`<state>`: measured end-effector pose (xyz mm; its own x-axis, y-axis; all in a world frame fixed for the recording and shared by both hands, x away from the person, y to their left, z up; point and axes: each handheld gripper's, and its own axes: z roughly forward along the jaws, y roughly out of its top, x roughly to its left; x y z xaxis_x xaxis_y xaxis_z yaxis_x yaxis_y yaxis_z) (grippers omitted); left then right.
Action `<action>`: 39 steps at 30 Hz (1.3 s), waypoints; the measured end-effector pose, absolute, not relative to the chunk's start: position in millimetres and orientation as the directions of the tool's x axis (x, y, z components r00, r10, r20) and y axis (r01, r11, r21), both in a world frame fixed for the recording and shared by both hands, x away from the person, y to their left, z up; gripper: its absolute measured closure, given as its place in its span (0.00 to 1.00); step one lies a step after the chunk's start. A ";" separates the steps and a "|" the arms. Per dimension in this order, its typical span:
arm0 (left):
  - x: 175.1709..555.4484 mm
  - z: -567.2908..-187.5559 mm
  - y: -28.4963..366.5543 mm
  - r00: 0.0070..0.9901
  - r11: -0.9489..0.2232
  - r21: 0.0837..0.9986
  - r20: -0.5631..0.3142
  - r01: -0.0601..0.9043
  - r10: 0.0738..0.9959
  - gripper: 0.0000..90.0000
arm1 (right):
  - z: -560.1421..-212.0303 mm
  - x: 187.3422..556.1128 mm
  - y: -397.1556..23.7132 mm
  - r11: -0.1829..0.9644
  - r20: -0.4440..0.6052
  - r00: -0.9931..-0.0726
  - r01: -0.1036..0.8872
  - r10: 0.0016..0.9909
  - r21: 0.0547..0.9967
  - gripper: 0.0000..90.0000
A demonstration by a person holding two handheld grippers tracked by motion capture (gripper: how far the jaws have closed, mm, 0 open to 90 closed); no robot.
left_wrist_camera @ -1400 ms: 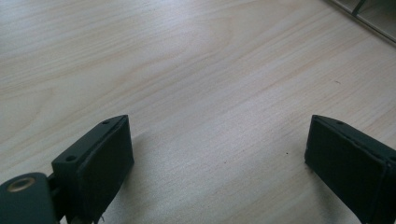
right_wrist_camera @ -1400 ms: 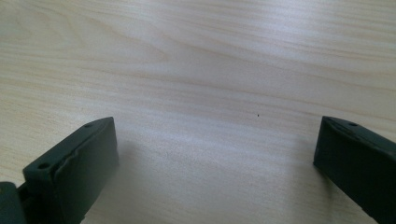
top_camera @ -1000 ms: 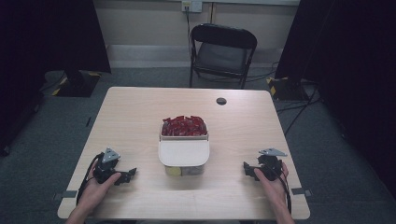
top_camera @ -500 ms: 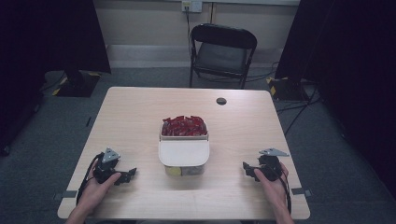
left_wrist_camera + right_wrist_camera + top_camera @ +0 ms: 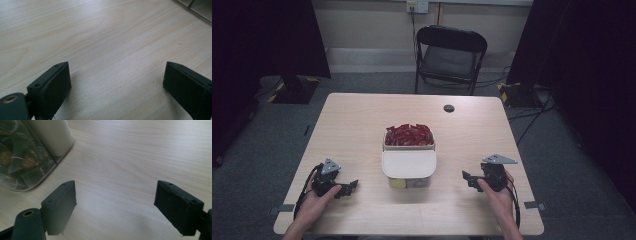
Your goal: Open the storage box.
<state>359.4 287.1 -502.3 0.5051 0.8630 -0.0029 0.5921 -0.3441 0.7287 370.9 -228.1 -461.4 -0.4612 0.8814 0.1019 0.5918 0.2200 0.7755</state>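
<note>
A clear box (image 5: 408, 181) with a cream lid (image 5: 408, 164) stands mid-table, and a tray of red packets (image 5: 408, 135) sits right behind it. My left gripper (image 5: 352, 186) rests near the front left, its jaws open over bare wood (image 5: 116, 72). My right gripper (image 5: 466, 177) is held at the front right, pointing toward the box. It is open with nothing between its pads (image 5: 116, 187), and its jaws have just been closing a little. In the right gripper view the clear box (image 5: 22, 157) lies at the upper left, apart from the jaws.
A small black round disc (image 5: 449, 108) sits near the far edge of the wooden table (image 5: 362, 115). A black folding chair (image 5: 451, 55) stands beyond the table. Dark curtains hang at both sides.
The right gripper has lifted a little and shifted slightly toward the box. The left gripper has not moved.
</note>
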 end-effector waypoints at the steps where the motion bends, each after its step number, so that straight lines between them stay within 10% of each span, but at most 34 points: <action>1: 359.4 -502.3 287.1 0.505 -0.344 0.729 -0.003 0.592 0.863 0.08 | -459.8 370.9 -225.3 0.224 0.099 -0.469 0.585 0.878 0.780 0.19; 39: 359.5 -502.4 287.1 0.505 -0.343 0.728 -0.005 0.593 0.863 0.08 | -434.6 348.6 -134.3 0.367 0.099 -0.735 0.444 0.671 0.817 0.16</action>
